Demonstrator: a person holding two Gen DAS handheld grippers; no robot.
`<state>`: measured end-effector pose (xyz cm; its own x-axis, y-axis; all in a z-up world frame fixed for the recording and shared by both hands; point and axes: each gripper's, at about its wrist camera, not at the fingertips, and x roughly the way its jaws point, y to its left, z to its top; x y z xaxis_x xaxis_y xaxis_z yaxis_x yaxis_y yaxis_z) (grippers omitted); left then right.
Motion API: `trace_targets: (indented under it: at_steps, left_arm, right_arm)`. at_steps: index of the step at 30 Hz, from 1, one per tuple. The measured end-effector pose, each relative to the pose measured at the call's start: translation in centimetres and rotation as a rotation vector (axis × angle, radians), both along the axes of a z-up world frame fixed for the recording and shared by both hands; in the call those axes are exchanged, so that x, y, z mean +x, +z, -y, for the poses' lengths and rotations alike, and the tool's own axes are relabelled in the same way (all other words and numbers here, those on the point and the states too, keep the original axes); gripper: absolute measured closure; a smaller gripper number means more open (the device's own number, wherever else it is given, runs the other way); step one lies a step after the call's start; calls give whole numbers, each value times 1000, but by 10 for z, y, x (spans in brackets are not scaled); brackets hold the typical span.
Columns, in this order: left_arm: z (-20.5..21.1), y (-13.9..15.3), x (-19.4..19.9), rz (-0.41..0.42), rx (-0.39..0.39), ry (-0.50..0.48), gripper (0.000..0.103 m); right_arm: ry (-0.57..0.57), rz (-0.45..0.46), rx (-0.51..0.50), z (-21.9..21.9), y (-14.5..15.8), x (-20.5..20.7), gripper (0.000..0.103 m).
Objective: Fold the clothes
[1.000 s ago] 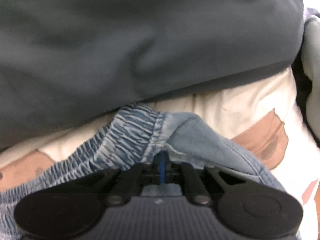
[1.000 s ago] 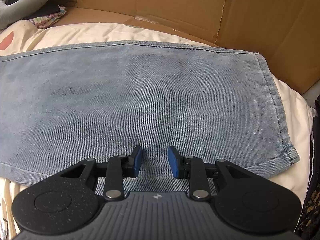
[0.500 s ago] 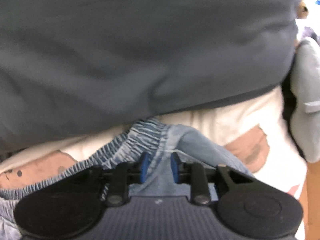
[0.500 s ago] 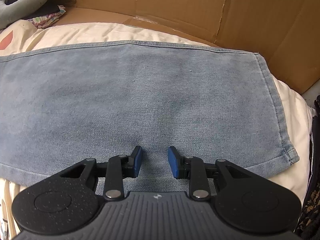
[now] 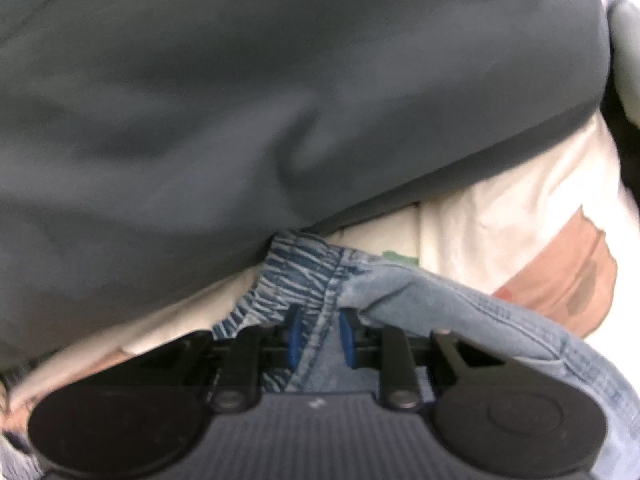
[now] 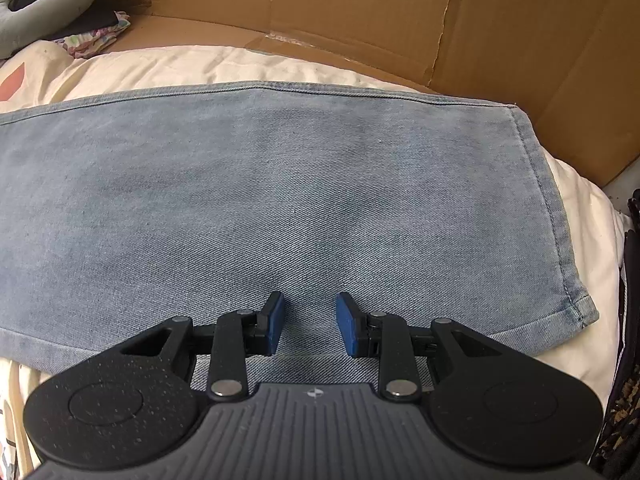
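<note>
Light-blue jeans lie on a cream sheet. The left wrist view shows their gathered elastic waistband bunched just ahead of my left gripper. Its blue pads stand a little apart, with the waistband seam lying loose in the gap. In the right wrist view a trouser leg is spread flat, its hem at the right. My right gripper hovers open over the leg's near edge, and nothing is pinched between its pads.
A big grey-blue mass of cloth fills the top of the left wrist view, right behind the waistband. The cream sheet carries brown patches. Cardboard walls stand behind the leg. A grey neck pillow and floral cloth lie far left.
My left gripper was shut on the waistband a second ago; its jaws have parted and it has shifted slightly. The right gripper and the trouser leg are unchanged.
</note>
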<state>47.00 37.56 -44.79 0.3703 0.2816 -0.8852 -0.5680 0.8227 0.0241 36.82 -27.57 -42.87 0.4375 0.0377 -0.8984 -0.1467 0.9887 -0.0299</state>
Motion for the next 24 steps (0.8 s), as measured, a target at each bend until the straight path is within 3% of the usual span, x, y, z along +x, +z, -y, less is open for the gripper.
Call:
trace_targets:
  at_steps: [4,13,18,22,24]
  left_arm:
    - [-1,13,14,-54,-42,4,79]
    - [0,70,3,-28,-80,-181,80]
    - [14,80,-13,-47,-106,-221,80]
    - [11,76,-74,-89,-121,-211,80]
    - [-5,80,-84,-113,-130,-193,80]
  right_arm:
    - [3,6,9,2,0,-1,69]
    - [-13,5,35,7,-1,-1,69]
    - [-19,3,39,8,-1,1,69]
    - [-25,-6,35,7,-1,2,69]
    - [-21,-13,22,5,-1,4,69]
